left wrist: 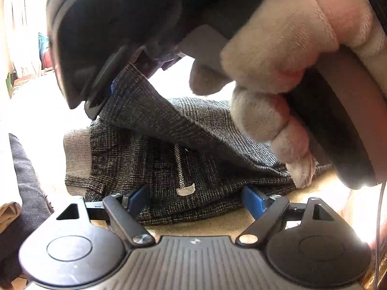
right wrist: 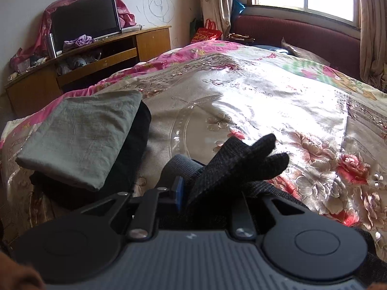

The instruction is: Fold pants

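Gripping coarse checked pants right gripper.

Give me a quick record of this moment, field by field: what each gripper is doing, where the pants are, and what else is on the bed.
garment: dark checked pants, partly folded on the floral bedspread
left gripper: open, jaws either side of the pants' near edge
right gripper: shut on a lifted pants flap
gloved hand: holds the right gripper
flap state: raised above the lower layer, not yet laid down
nearby: stack of folded clothes, grey piece on top
background: TV on wooden stand
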Demonstrator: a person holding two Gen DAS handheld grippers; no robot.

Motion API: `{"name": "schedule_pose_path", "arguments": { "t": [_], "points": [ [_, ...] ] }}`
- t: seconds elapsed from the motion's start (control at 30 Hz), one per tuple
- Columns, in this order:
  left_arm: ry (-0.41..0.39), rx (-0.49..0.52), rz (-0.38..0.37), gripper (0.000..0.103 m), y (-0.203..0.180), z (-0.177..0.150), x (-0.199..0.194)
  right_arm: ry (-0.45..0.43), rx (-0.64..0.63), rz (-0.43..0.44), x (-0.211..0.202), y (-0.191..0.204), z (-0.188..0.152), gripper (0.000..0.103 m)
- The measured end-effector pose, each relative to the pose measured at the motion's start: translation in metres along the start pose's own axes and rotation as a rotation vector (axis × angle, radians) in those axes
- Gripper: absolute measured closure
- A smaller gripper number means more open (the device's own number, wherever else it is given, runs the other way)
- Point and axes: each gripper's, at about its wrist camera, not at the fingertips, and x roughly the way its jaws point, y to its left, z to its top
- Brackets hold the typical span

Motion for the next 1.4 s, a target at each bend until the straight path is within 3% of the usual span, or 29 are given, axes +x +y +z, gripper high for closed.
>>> {"name": "schedule_pose_path", "arguments": {
  "t": [0.07, 0.23, 0.37, 0.47, 0.6, 0.73, 1.07, 1.33, 1.4],
  "points": [
    [0.0, -0.007, -0.004, 0.007, 0.002, 0.0, 0.001, -0.013, 0.052, -0.004, -0.003, -0.009, 0.002, 0.097],
    [-0.009, -0.005, -0.003, 0.007, 0.007, -0.002, 0.002, -0.073, 0.309, -0.01, -0.025, -0.064, 0.009, 0.098],
    [-0.046, -0.003, -0.004, 0.007, -0.001, 0.002, -0.005, -0.208, 0.543, -0.118, -0.09, -0.138, 0.004, 0.098],
    [-0.106, 0.008, -0.051, 0.007, -0.012, 0.016, -0.009, -0.313, 0.662, -0.237, -0.156, -0.185, -0.012, 0.098],
    [-0.157, 0.086, -0.196, 0.006, -0.045, 0.053, 0.002, -0.424, 0.709, -0.413, -0.239, -0.222, -0.034, 0.098],
    [-0.121, 0.172, -0.298, 0.006, -0.095, 0.081, 0.038, -0.518, 0.771, -0.529, -0.297, -0.251, -0.065, 0.098],
    [0.007, 0.212, -0.503, 0.006, -0.219, 0.103, 0.091, -0.624, 0.962, -0.634, -0.365, -0.321, -0.14, 0.098],
    [0.08, 0.287, -0.569, 0.006, -0.28, 0.101, 0.113, -0.646, 0.941, -0.658, -0.386, -0.326, -0.141, 0.098],
    [0.081, 0.295, -0.575, 0.006, -0.283, 0.101, 0.111, -0.613, 0.911, -0.658, -0.381, -0.324, -0.133, 0.098]
  ]
}}
